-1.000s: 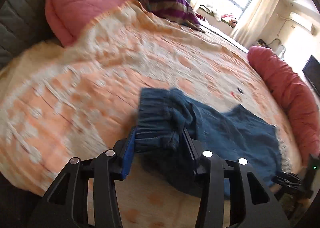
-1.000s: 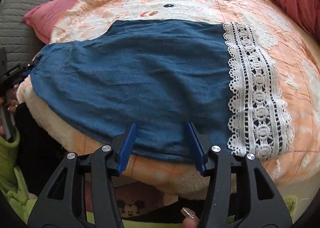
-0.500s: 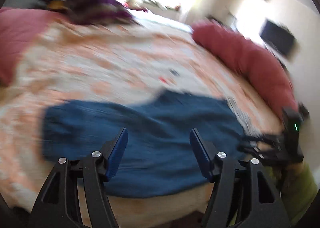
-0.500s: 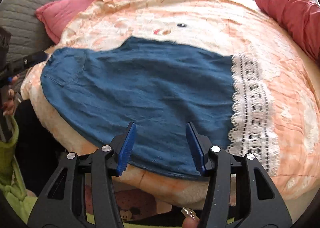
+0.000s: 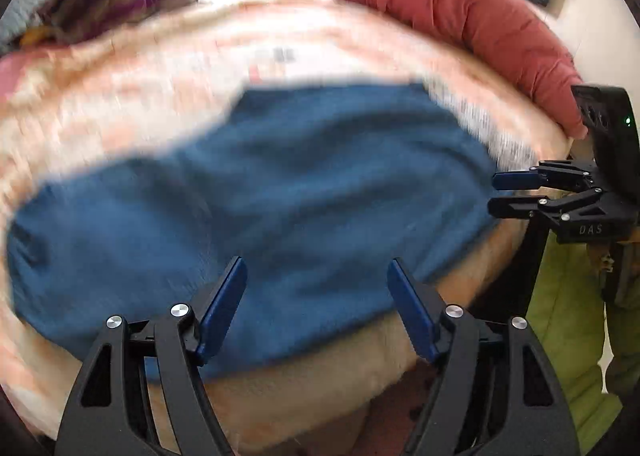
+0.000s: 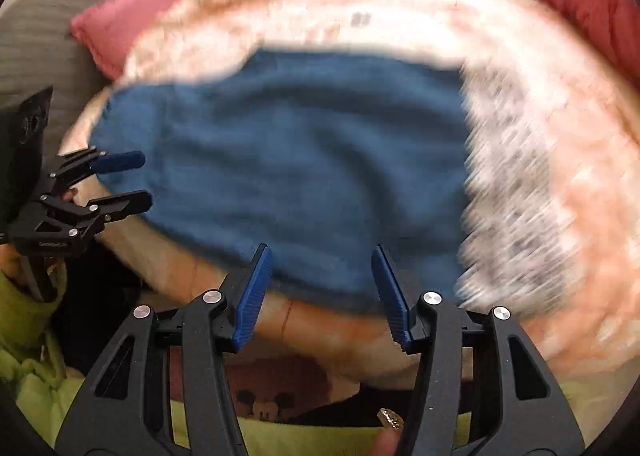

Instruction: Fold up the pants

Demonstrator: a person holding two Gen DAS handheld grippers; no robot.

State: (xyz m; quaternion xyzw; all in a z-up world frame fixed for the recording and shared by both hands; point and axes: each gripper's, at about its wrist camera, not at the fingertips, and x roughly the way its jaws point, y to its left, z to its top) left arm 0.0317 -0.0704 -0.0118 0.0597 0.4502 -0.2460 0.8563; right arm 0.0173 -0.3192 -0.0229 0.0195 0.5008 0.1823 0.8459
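The left gripper (image 5: 316, 308) has its blue-padded jaws spread wide and holds nothing; it hangs at the near edge of the blue denim pants with a white lace hem band (image 5: 248, 192). The right gripper (image 6: 322, 292) is equally wide and empty, poised over the near edge of the same garment. The pants lie spread flat on the round orange-and-cream patterned bed cover (image 6: 560, 184), close to its near rim, lace band toward the red bolster cushion (image 5: 460, 28). Both views are motion-blurred, so seams and the exact hem line cannot be read. Risk: a jaw closing now is likely to pinch the bed cover with the denim, or take only one fabric layer, giving a skewed fold. The garment's nearness to the bed-cover rim also means a pull toward the operator could slide it off. Compared with one second ago, the left gripper no longer clamps a bunched waistband; the fabric is released and now lies flat, and the left camera has swung round toward the red bolster cushion.
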